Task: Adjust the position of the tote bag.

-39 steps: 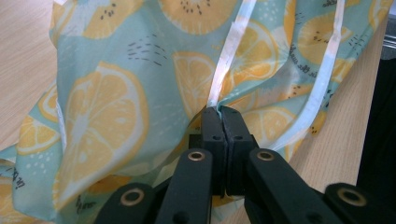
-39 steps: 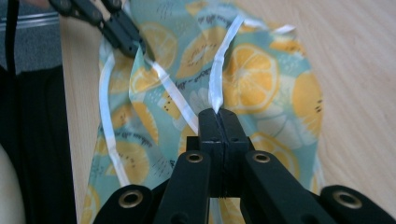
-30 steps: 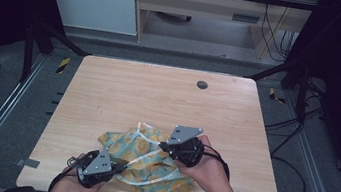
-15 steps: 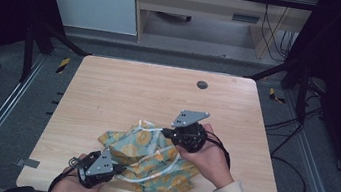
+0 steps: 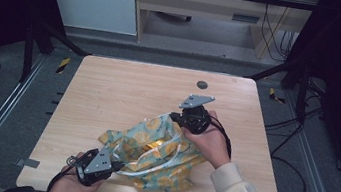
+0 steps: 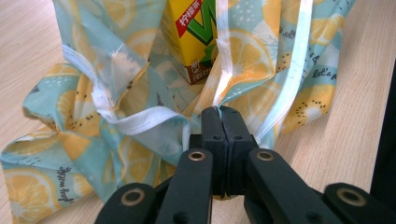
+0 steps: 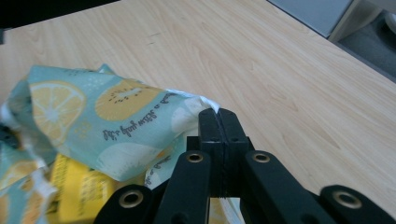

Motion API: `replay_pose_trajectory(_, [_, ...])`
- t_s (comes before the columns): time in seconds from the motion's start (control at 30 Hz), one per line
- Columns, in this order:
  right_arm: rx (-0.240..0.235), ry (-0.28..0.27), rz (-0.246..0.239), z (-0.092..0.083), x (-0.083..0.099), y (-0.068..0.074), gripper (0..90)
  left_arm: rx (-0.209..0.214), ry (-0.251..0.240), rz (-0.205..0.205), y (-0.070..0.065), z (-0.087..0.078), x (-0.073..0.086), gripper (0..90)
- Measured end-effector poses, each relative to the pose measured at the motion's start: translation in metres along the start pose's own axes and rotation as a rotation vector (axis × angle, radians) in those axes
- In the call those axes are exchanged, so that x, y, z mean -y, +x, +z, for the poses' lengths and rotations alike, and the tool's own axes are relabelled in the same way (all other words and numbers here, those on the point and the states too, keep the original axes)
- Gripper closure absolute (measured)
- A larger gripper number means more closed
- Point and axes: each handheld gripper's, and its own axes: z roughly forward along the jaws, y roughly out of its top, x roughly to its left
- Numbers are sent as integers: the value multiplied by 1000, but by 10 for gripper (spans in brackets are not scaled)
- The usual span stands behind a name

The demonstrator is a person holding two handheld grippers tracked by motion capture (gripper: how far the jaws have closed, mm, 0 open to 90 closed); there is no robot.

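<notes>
While both tongs pinch the cloth bag, the lines below set out how it lies between them.

Bag: a teal cloth bag printed with lemon and kiwi slices lies crumpled on the near half of the table, stretched slantwise between the two hands.

Carton: a yellow drink carton sits inside the bag's mouth, partly wrapped by cloth; in the high view it shows as a yellow patch in the middle of the bag.

Left tongs: the left tongs are at the near left corner of the bag, jaws pressed together on a fold of cloth beside a white strap, low by the table's near edge.

Right tongs: the right tongs are clamped on the far right rim of the bag, raised off the table, so that edge lifts above the carton.

Axis: the bag's long line runs from near left to far right, tongs to tongs, with the carton between them.

Nearer hand: the carton looks closer to the left tongs, just beyond their tips in the left gripper view.

Next move, as I judge: pulling the two rims apart along this slant should widen the mouth over the carton.
</notes>
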Motion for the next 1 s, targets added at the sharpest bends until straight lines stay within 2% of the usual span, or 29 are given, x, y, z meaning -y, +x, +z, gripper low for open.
replay_pose_trajectory(0.17, [19,8,35,16,2,-12,900,-3,-4,-11,2,-1,0,899])
replay_pose_trajectory(0.23, [23,19,46,21,6,-18,900,-3,-9,-24,4,-1,1,899])
replay_pose_trajectory(0.27, [27,24,56,24,8,-20,900,-18,-11,-19,5,-2,1,899])
replay_pose_trajectory(0.43, [39,57,79,38,21,-30,900,-5,3,-44,8,0,2,898])
replay_pose_trajectory(0.5, [37,75,88,43,27,-34,900,-22,9,-57,10,0,2,897])
replay_pose_trajectory(0.7, [42,108,112,53,42,-38,900,-31,24,-69,13,1,4,897])
replay_pose_trajectory(0.8, [35,119,149,55,48,-39,900,-34,39,-76,13,2,4,896])
replay_pose_trajectory(1.0, [49,137,139,57,54,-40,900,-39,46,-83,14,3,5,897])
